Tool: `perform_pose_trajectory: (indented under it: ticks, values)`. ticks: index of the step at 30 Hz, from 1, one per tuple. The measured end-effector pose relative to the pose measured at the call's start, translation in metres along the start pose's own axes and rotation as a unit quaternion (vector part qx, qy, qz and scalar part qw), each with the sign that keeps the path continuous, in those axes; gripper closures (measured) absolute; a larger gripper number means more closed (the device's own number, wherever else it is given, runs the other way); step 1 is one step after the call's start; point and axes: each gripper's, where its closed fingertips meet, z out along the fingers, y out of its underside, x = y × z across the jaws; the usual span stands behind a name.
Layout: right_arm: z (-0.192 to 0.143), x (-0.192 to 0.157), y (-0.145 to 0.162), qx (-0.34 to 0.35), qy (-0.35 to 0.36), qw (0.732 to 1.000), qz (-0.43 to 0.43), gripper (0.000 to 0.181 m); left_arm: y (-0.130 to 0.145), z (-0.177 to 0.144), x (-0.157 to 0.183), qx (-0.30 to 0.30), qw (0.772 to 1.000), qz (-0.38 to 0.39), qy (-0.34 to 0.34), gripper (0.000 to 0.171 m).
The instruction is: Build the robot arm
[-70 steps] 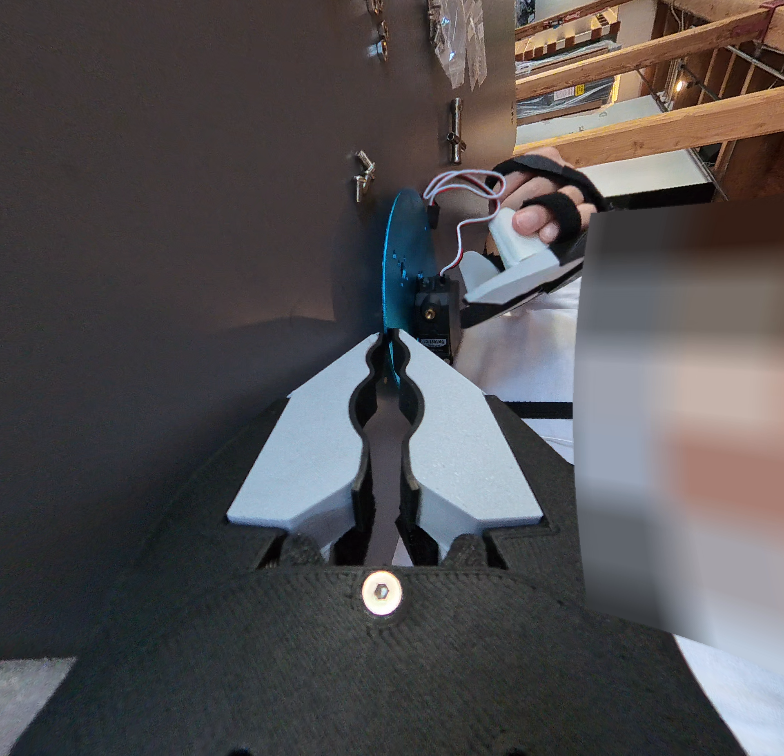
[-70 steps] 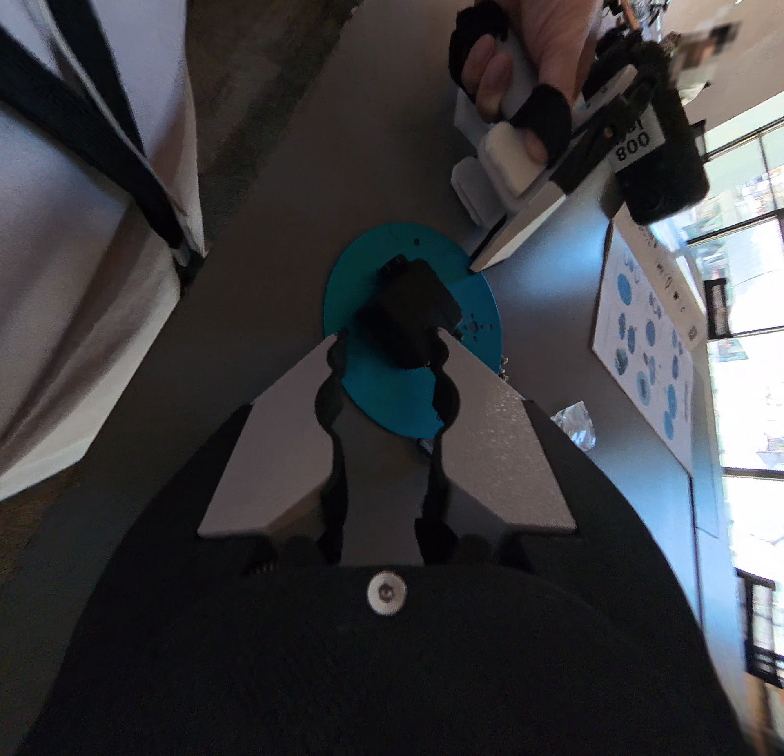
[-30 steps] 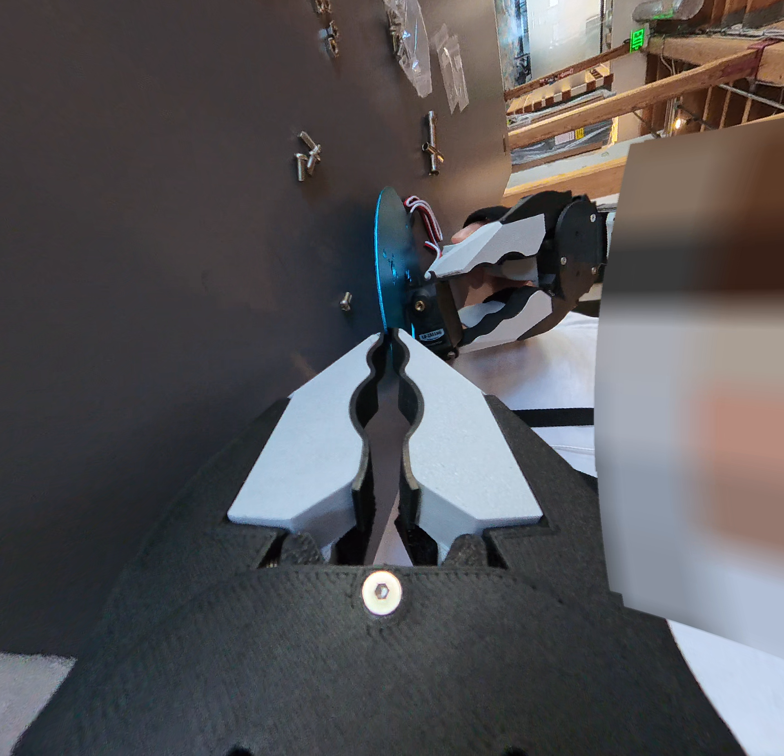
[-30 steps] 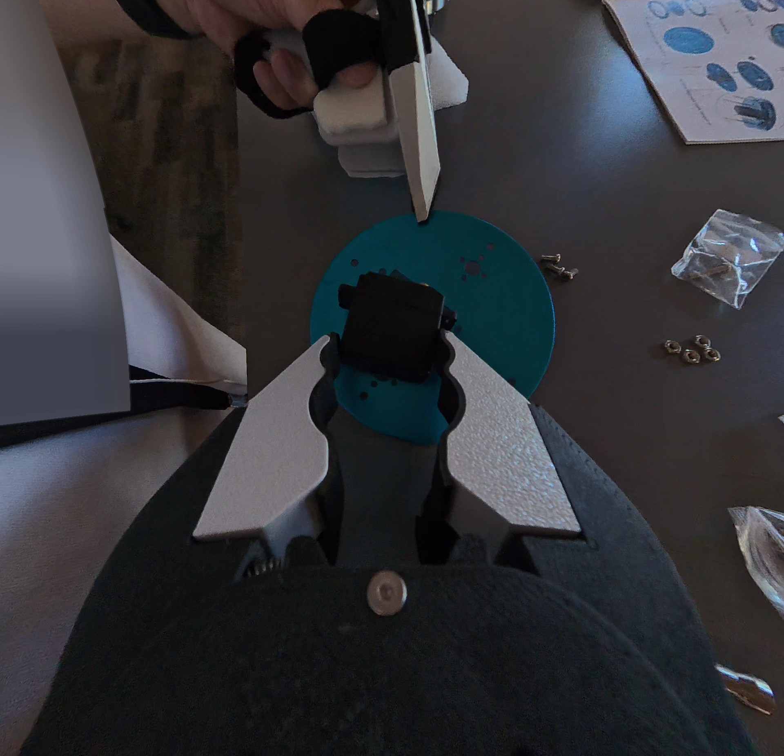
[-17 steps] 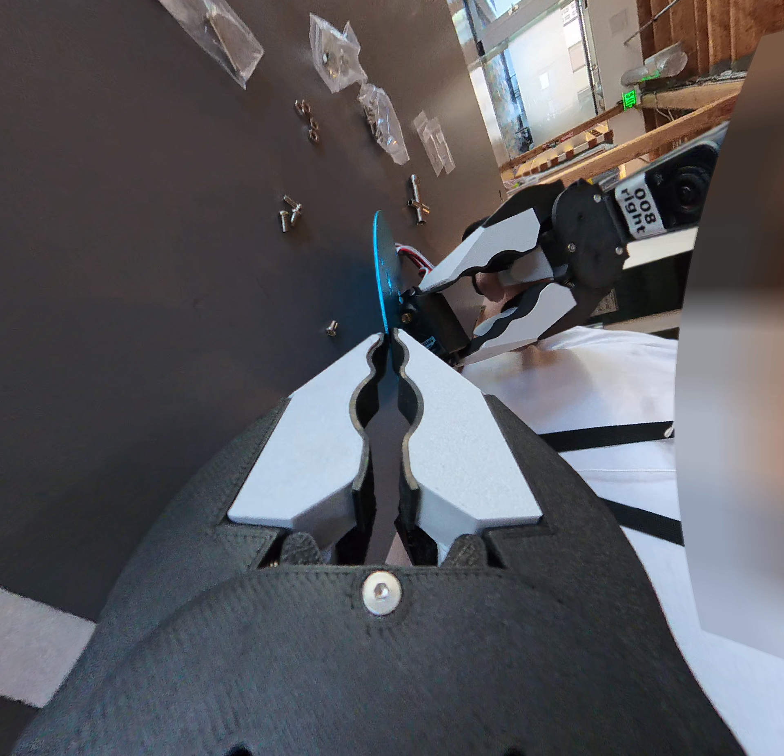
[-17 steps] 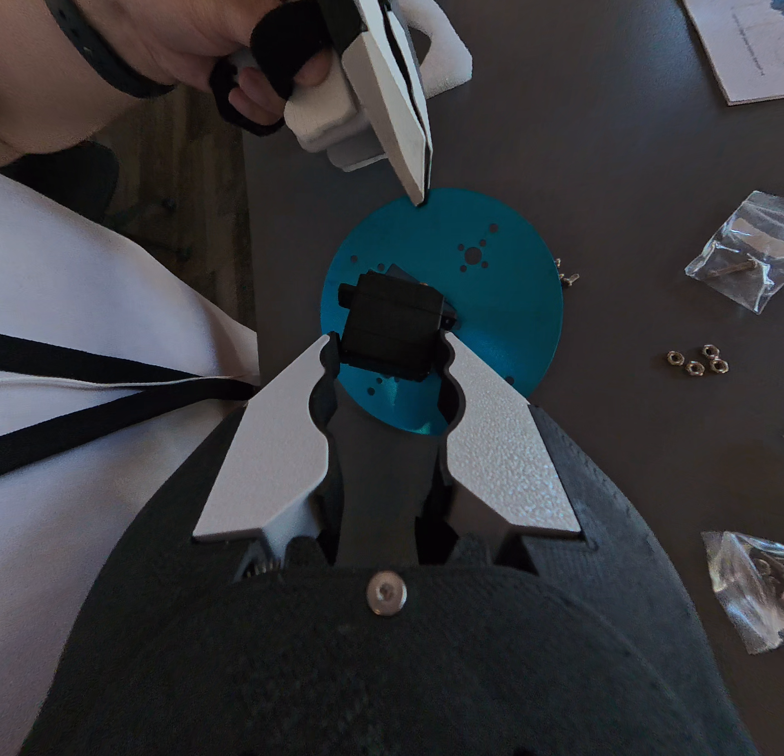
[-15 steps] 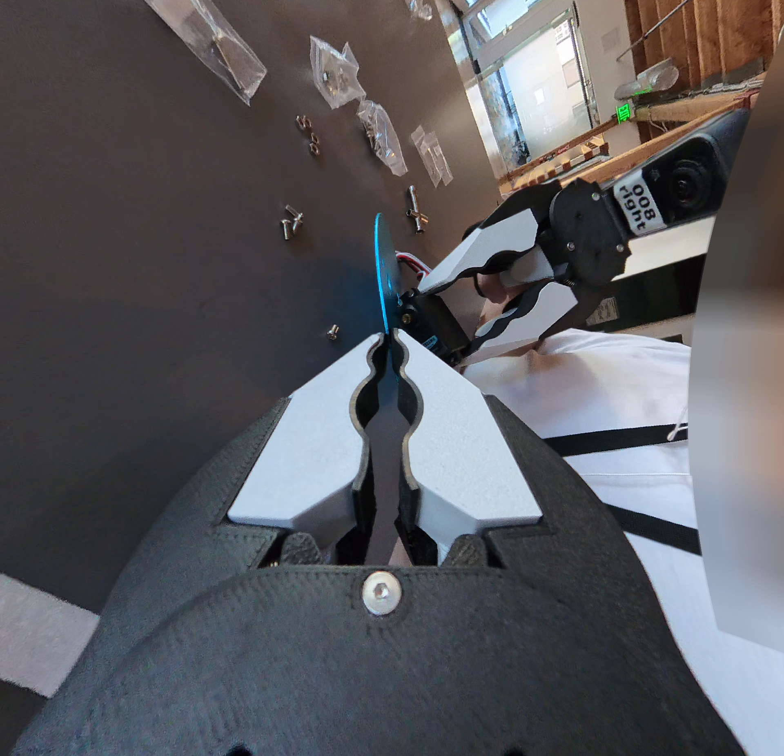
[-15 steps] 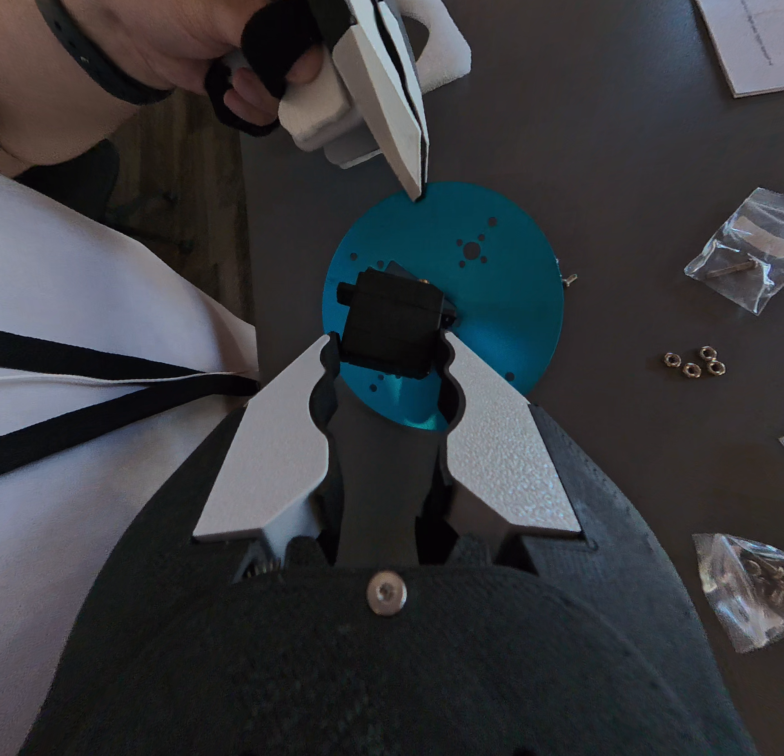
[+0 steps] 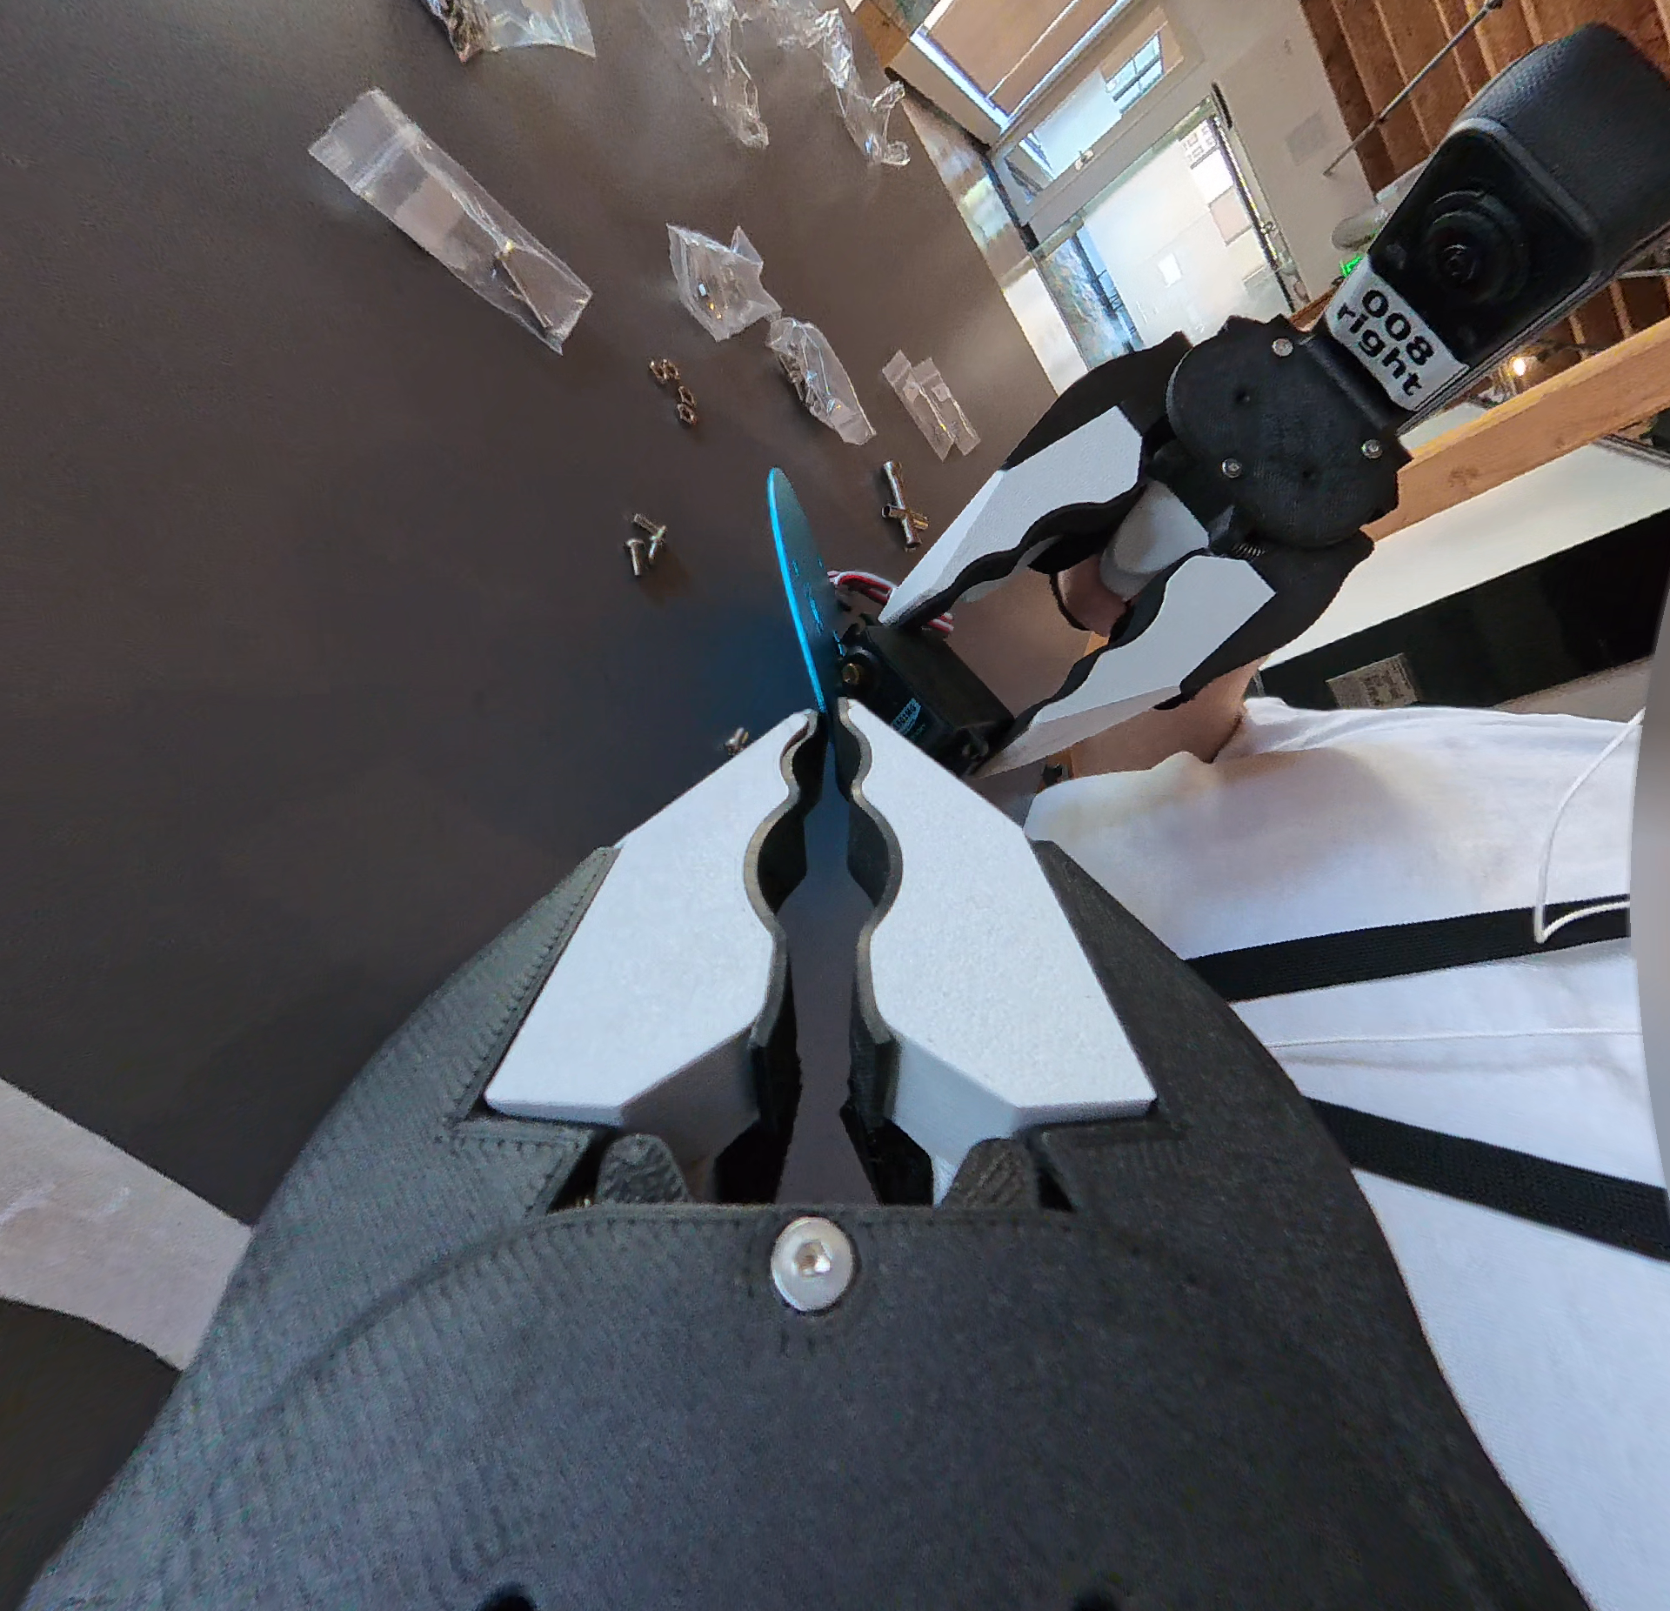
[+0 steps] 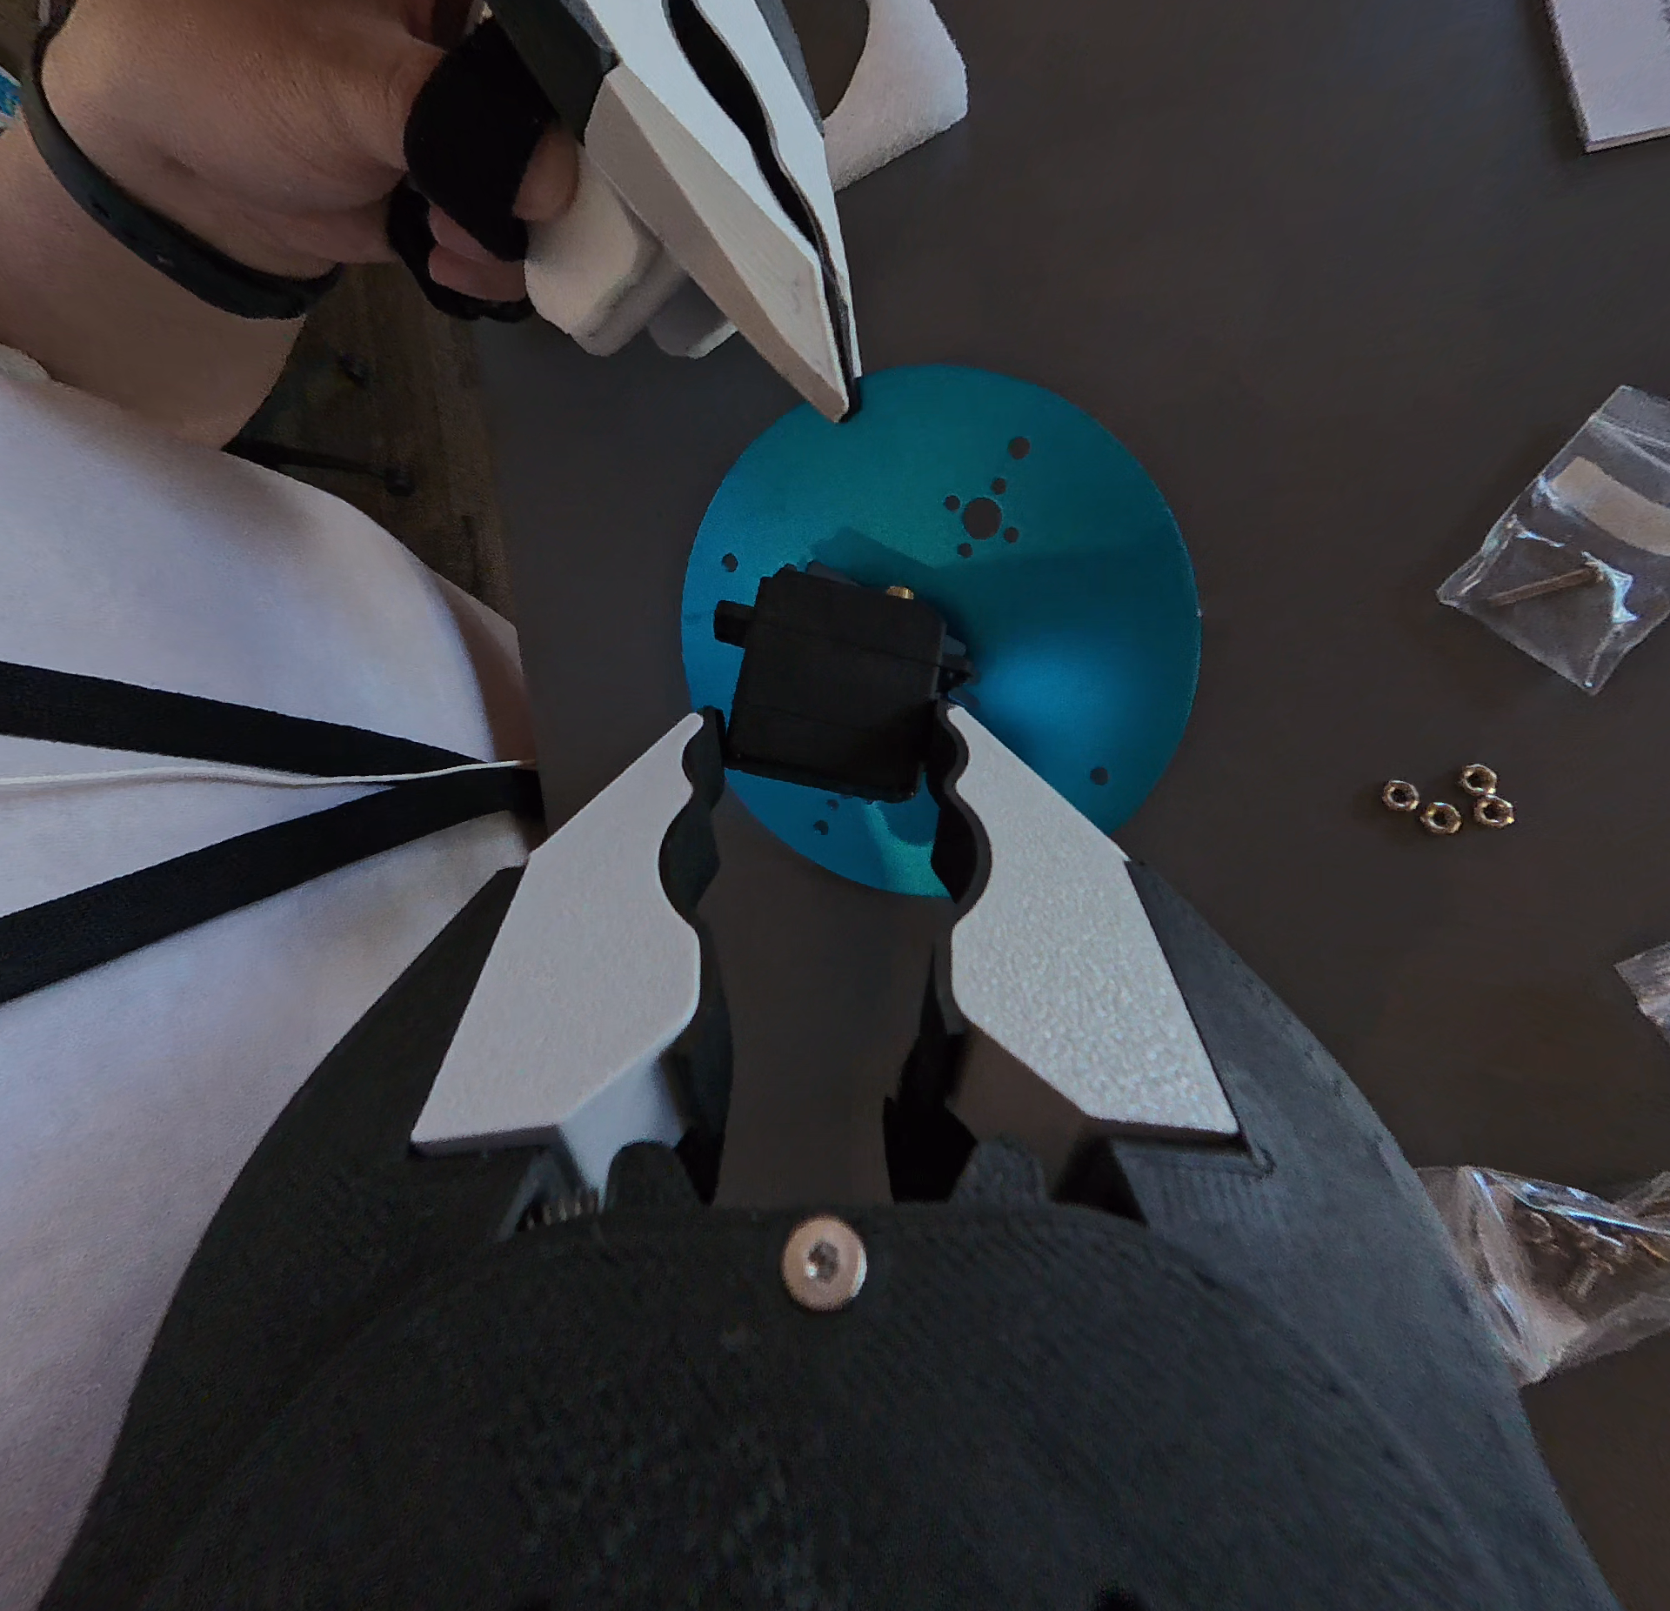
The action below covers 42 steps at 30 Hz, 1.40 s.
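Loose nuts (image 10: 1446,804), bags (image 10: 1572,546) crowding tabletop (image 10: 1265,257), apparently

on the dark table (image 10: 1355,212) lie clear plastic bags (image 9: 452,212) of small hardware, loose screws (image 9: 643,545) and three nuts (image 10: 1446,804) close together. a white foam piece (image 10: 904,58) sits at the table's edge, and a sheet of paper (image 10: 1599,40) lies near a corner. wooden beams (image 9: 1491,447) and windows (image 9: 1130,212) show beyond.

Blue disc (image 10: 1066,628) (edge-gripped), black servo (image 10: 836,691)
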Motion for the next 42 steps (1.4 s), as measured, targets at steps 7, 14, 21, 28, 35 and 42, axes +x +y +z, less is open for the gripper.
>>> perform_pose_trajectory:
  ticks: [7, 14, 21, 28, 35, 42]
  values:
    - [-0.002, 0.001, -0.003, -0.002, 0.007, 1.0, 0.003, 0.136, -0.001, 0.0, 0.001, 0.004, 1.0, 0.008, 0.004, 0.171]
    - [0.003, 0.0, -0.004, 0.007, 0.013, 1.0, 0.0, 0.136, 0.005, -0.002, -0.004, 0.006, 1.0, -0.014, 0.014, 0.171]
    - [0.002, 0.0, -0.005, 0.014, 0.015, 1.0, 0.004, 0.136, 0.003, -0.002, -0.003, 0.012, 1.0, -0.013, 0.014, 0.171]
    - [0.001, 0.002, -0.005, -0.023, 0.019, 1.0, -0.004, 0.136, 0.002, -0.001, -0.004, 0.007, 1.0, -0.006, 0.002, 0.171]
    - [-0.002, 0.007, 0.001, -0.151, 0.02, 0.988, -0.023, 0.136, -0.002, 0.002, -0.007, 0.012, 1.0, -0.021, -0.003, 0.171]
    - [-0.004, 0.009, 0.007, -0.242, 0.015, 0.97, -0.012, 0.136, 0.001, 0.005, -0.003, 0.025, 0.999, -0.02, -0.005, 0.171]
